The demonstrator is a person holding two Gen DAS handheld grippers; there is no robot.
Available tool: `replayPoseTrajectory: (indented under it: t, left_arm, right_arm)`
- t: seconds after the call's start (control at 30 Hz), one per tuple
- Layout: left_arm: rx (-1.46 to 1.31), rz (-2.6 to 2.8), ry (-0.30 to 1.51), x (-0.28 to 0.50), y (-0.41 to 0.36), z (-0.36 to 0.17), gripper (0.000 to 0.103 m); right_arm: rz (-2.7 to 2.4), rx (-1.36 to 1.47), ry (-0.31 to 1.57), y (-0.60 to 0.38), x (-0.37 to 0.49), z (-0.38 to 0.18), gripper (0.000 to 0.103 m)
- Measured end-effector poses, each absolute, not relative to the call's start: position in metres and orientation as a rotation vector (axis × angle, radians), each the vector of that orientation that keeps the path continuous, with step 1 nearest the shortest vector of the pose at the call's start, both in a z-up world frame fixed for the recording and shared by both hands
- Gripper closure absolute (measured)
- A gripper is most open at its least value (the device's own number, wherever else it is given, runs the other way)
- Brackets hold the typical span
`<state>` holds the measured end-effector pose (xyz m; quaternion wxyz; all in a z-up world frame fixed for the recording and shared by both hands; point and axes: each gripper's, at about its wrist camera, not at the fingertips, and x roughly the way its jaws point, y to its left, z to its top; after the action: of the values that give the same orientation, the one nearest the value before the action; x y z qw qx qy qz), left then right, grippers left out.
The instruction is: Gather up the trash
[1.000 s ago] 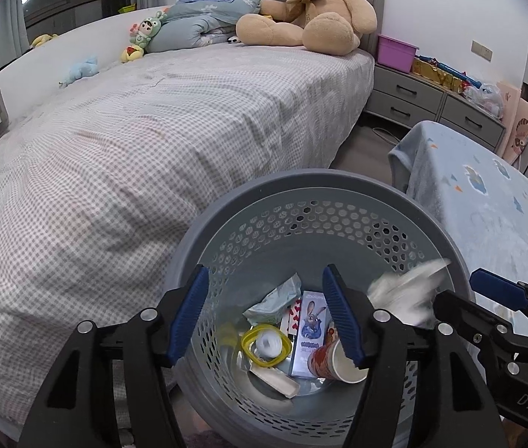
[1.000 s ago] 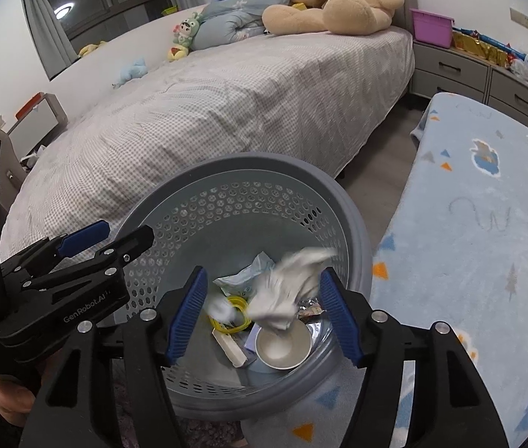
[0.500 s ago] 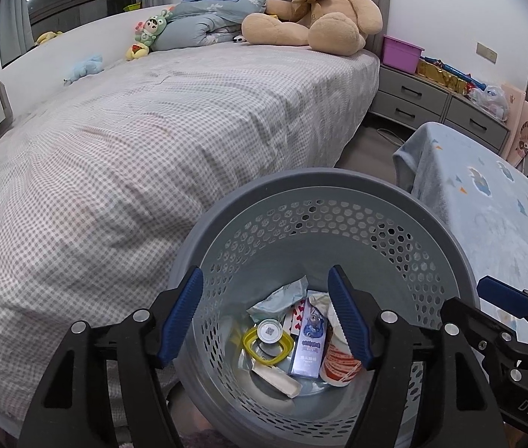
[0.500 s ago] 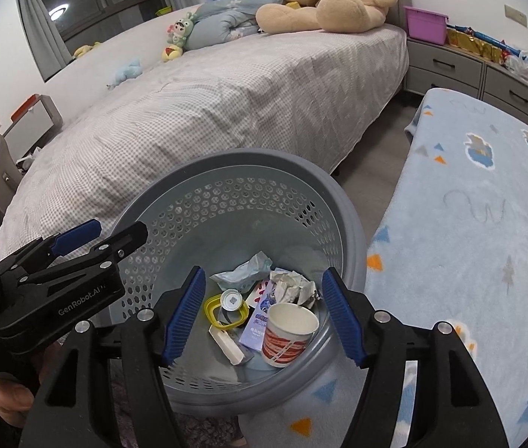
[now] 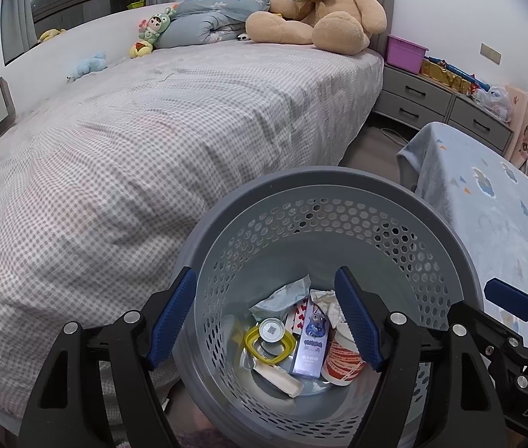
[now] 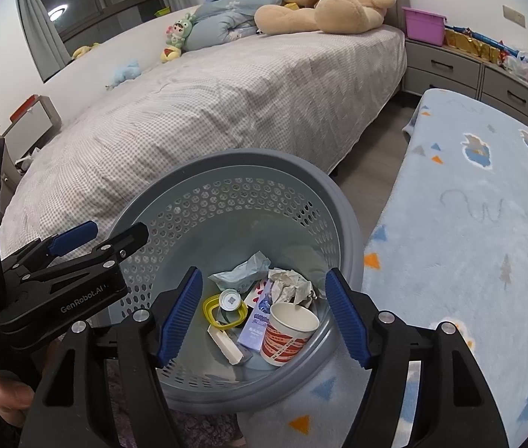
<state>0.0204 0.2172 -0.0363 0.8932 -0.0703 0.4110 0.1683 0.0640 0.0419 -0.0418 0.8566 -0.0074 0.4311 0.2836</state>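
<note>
Both grippers hang over the bin (image 5: 338,186) with jaws spread and nothing between them; both have just been widening. A second ago a crumpled tissue (image 6: 294,283) was dropping from the right gripper (image 6: 264,313); it now lies at the bottom, behind the paper cup (image 6: 288,332). The left gripper (image 5: 264,317) is likewise empty.

In the bin: one cup, one tissue, one purple carton (image 5: 310,339), one yellow ring (image 5: 269,341) around a white cap, one pale stick (image 5: 277,375), one blue-green wrapper (image 5: 282,295) (a red-and-white scrap under the carton is hard to make out). From the left view the cup is half hidden by a finger.

Beyond, one checked bed (image 5: 133,130), one teddy bear (image 5: 320,15), a blue blanket (image 6: 488,224).
</note>
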Motion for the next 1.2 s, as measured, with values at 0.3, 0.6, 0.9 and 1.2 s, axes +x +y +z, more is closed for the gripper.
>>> replayPoseTrajectory:
  t: [0.3, 0.6, 0.9, 1.2]
  left_arm:
    - [-0.142, 0.360, 0.855, 0.0214, 0.2174, -0.0380, 0.026]
    - [-0.144, 0.373, 0.857, 0.0212, 0.2183, -0.0386, 0.025]
    - [-0.143, 0.376, 0.855, 0.0208, 0.2183, -0.0382, 0.025]
    - [-0.147, 0.379, 0.851, 0.0214, 0.2197, -0.0381, 0.025]
  right_arm:
    - [0.588, -0.020, 0.897, 0.0415, 0.0640, -0.0413, 0.027]
    - [0.586, -0.019, 0.897, 0.0414, 0.0640, -0.0413, 0.024]
    - [0.581, -0.014, 0.893, 0.0395, 0.0646, -0.0416, 0.021]
    - [0.579, -0.011, 0.895, 0.0385, 0.0657, -0.0429, 0.020]
